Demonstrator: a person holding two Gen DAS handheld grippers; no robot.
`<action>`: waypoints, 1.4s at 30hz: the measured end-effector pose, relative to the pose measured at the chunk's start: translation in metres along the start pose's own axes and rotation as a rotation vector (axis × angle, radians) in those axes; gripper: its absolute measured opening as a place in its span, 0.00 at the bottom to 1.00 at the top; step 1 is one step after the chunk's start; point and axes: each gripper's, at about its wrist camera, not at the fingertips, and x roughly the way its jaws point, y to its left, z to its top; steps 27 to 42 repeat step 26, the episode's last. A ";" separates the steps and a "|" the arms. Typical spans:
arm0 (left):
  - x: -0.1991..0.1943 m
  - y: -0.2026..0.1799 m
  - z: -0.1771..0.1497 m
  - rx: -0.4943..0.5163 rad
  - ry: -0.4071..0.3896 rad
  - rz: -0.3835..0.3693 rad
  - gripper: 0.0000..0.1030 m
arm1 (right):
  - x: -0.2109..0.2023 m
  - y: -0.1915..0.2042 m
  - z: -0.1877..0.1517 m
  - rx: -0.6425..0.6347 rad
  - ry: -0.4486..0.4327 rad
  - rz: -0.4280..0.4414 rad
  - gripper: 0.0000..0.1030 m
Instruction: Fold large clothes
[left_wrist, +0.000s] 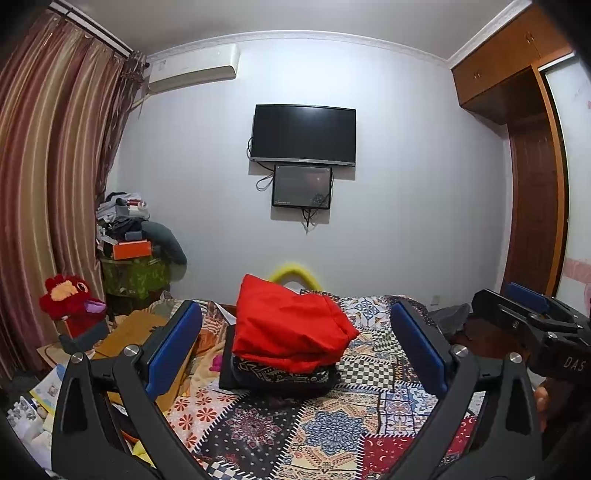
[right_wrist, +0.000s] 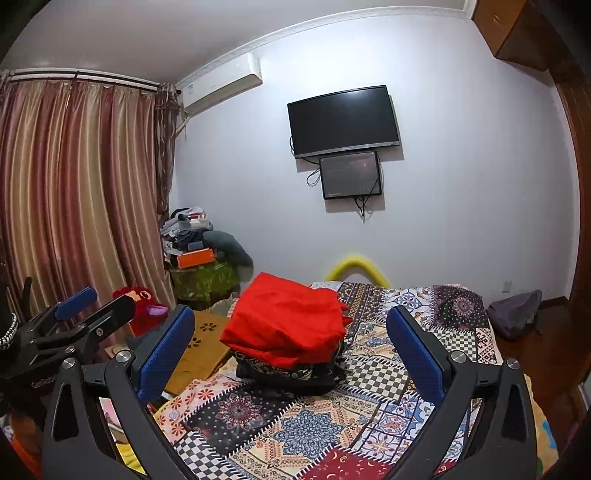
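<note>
A folded red garment (left_wrist: 291, 325) (right_wrist: 288, 321) tops a small stack of dark patterned folded clothes (left_wrist: 280, 376) (right_wrist: 291, 371) on the bed's patchwork cover (left_wrist: 332, 424) (right_wrist: 295, 424). My left gripper (left_wrist: 295, 308) hovers in front of the stack, open, with its blue pads wide apart and nothing between them. My right gripper (right_wrist: 290, 311) is held the same way, open and empty, facing the stack from slightly further right. Each gripper shows at the edge of the other's view: the right gripper (left_wrist: 513, 299) and the left gripper (right_wrist: 96, 304).
The bed's left side is crowded by brown cardboard (left_wrist: 136, 332) (right_wrist: 203, 343), a red plush toy (left_wrist: 70, 299) (right_wrist: 144, 306) and papers. A cluttered pile (left_wrist: 129, 236) stands in the corner by the curtain (left_wrist: 48, 184). A dark bag (right_wrist: 517, 310) lies on the floor at right; a yellow foam arc (right_wrist: 354, 267) rises behind the bed.
</note>
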 end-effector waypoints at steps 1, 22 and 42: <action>0.000 0.000 0.000 0.000 0.000 -0.003 1.00 | 0.000 0.000 0.000 0.000 -0.001 -0.001 1.00; -0.002 -0.004 0.000 0.001 0.012 -0.017 1.00 | -0.002 -0.003 0.000 0.008 -0.008 -0.010 1.00; -0.002 -0.003 0.001 0.002 0.015 -0.014 1.00 | -0.002 -0.003 0.000 0.009 -0.004 -0.009 1.00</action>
